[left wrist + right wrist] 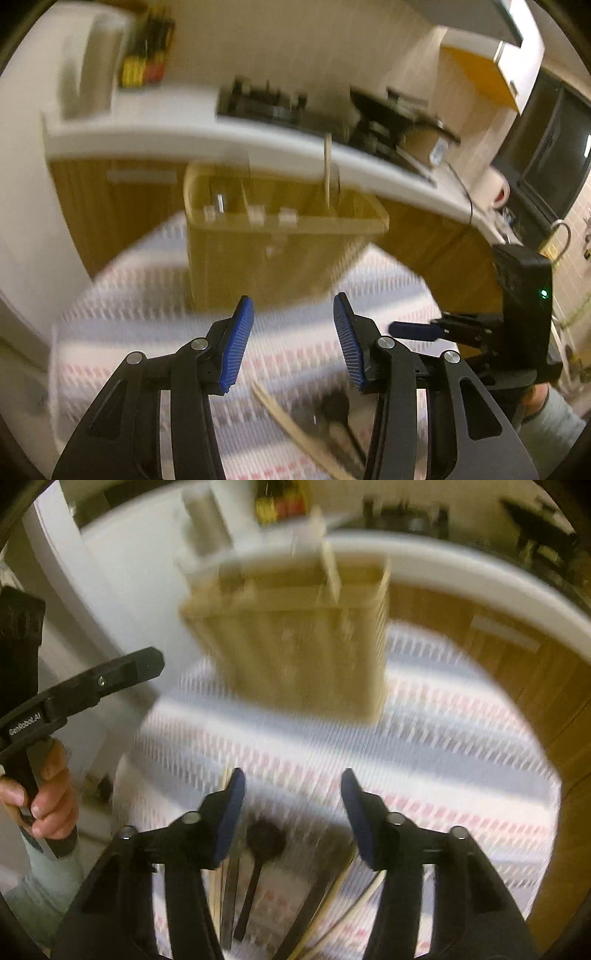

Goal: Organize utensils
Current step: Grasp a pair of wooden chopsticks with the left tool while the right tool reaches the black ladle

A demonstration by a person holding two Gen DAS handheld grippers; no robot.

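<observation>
A wooden utensil holder (280,243) with several compartments stands on the striped cloth; a pale wooden stick (327,166) stands upright in it. My left gripper (292,299) hovers in front of it, open, with nothing between its blue pads. Below it lie a wooden stick (291,424) and a dark spoon (334,406). In the right wrist view my right gripper (292,773) is open and empty above the dark spoon (264,840), with dark utensils (231,897) and pale chopsticks (354,897) beside it. The holder (295,638) stands beyond. Both views are blurred.
The table wears a white cloth with grey and red stripes (129,295). A white counter (184,133) with a stove (258,103) runs behind it. The right gripper (413,330) shows at right in the left wrist view. A hand (48,794) holds the left gripper (147,664).
</observation>
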